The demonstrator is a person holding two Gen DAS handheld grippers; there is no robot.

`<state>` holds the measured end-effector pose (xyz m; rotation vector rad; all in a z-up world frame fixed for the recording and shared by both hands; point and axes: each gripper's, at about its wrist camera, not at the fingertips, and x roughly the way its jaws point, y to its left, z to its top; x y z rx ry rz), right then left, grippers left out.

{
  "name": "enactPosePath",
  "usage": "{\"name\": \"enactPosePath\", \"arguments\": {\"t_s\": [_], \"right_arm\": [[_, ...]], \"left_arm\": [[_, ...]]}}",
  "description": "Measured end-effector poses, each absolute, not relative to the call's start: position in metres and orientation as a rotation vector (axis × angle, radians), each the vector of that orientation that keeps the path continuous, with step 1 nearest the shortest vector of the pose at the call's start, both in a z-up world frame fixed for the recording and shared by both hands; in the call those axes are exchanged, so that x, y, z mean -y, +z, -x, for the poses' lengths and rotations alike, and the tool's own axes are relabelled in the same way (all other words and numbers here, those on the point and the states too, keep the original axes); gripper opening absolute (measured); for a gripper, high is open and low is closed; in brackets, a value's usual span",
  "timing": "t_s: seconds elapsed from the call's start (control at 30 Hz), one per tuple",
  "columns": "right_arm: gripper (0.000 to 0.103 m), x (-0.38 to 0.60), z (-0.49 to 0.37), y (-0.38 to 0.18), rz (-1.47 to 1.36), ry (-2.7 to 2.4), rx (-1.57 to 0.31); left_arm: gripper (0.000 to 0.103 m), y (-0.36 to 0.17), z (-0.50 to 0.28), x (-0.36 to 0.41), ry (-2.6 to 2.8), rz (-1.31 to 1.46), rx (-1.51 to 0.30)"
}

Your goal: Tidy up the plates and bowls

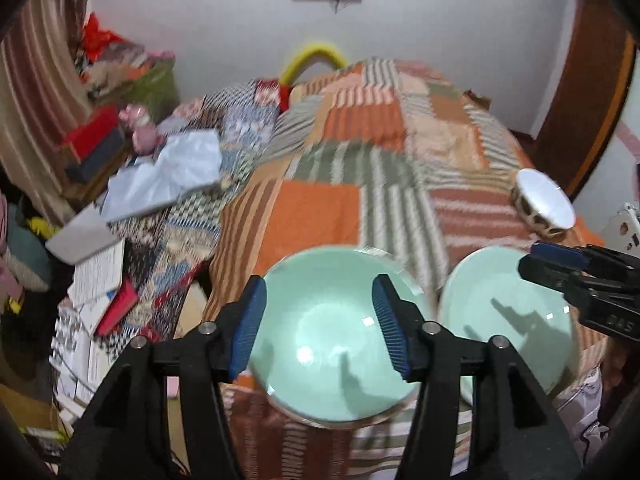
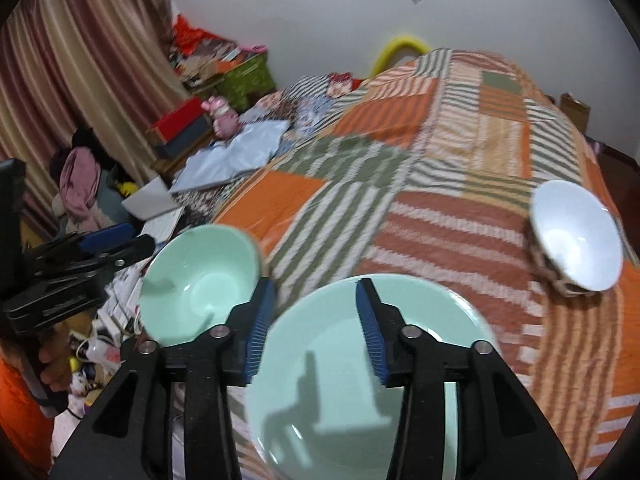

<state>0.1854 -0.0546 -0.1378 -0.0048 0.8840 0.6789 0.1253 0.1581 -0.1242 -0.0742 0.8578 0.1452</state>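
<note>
Both claws, left (image 1: 318, 322) and right (image 2: 316, 330), are held open and empty above the green bowl (image 1: 336, 356) and green plate (image 2: 360, 392), seemingly so each dish is left resting on the quilt (image 1: 360, 168).

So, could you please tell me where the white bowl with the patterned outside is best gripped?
Take the white bowl by its raised rim, from above, one claw finger inside and one outside. It lies tilted on the quilt, mouth facing the claws, so the upper edge is exposed.
</note>
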Motion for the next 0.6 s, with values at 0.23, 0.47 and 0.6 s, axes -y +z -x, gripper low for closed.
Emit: {"name": "enactPosePath", "arguments": {"t_s": [0.23,0.47,0.6], "right_arm": [[0.046,0.105,-0.201,-0.129,0.01,0.57,-0.831],[0.054,0.165,-0.221,-0.129,-0.014,0.448,-0.805],[0.054,0.197,-0.236,-0.133,-0.043,0.38,-0.812]], "left_arm": [[0.062,-0.106,-0.149,-0.103,0.062,0.048,-0.818],[0.067,-0.105,-0.187,-0.051,-0.015,0.042,-0.819],[0.068,-0.109,-0.215,-0.025,-0.053,0.058,-0.847]]}}
